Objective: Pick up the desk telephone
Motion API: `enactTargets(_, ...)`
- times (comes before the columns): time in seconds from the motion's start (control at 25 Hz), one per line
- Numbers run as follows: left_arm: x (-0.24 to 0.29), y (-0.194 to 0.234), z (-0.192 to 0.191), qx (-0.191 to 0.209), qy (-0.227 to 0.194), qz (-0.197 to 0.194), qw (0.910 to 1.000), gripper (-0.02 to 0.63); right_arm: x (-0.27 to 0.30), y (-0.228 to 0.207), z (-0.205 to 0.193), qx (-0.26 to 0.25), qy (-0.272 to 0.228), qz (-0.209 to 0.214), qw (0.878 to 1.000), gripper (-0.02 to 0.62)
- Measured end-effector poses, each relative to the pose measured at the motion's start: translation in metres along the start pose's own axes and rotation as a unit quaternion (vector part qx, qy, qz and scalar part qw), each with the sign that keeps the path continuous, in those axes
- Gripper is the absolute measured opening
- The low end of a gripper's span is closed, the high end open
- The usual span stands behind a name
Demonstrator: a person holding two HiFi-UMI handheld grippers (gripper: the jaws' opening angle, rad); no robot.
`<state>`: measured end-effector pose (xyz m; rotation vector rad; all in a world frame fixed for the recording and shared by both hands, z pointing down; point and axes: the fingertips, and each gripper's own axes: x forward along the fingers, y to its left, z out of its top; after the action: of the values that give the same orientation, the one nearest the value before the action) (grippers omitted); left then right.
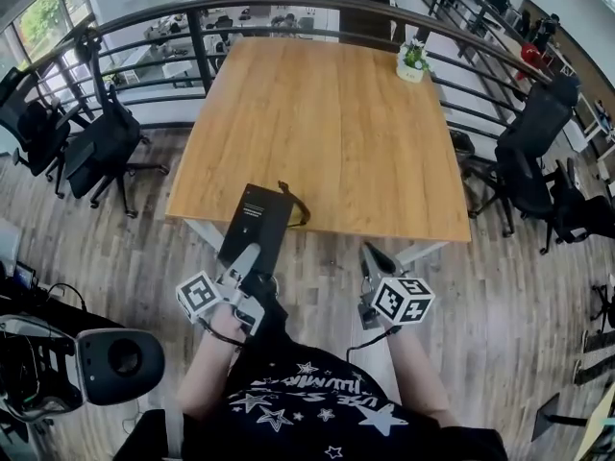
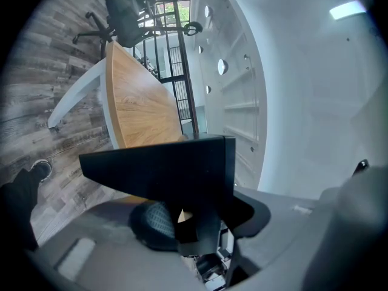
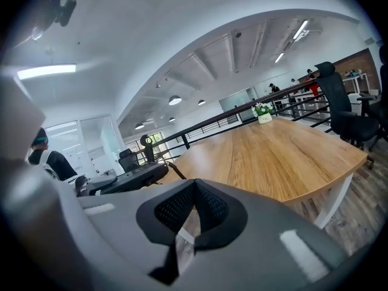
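Big wooden table [image 1: 327, 133] takes up most of the head view, with a dark railing [image 1: 288, 6] curving behind it; black office chairs [image 1: 101, 152] sit on the wood floor either side. The desk telephone [image 1: 255, 221] is at the table's near edge, partly hanging past it, cord [image 1: 293, 205] looped on the tabletop; can't tell if the base touches the wood. The left gripper [image 1: 248, 257] has its jaws pinching the phone's near end; the right gripper [image 1: 370, 255] is just beside it, jaws pressed together on nothing. A small potted plant [image 1: 412, 60] is way over at the far corner.
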<state>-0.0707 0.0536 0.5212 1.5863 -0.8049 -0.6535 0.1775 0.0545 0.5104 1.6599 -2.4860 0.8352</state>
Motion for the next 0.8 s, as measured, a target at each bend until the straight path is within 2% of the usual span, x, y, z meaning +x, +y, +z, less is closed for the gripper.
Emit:
enactTargets(0.48, -0.047, -0.019, -0.032, 0.010, -0.012, 0.002, 0.9999, 0.190, -0.042, 0.024, -0.022, -0.009, 0.017, 0.024, 1.000, 0.000)
enactTargets(0.8, -0.066, -0.019, -0.046, -0.002, -0.015, 0.008, 0.9999, 0.190, -0.054, 0.033, -0.035, -0.006, 0.026, 0.037, 0.999, 0.000)
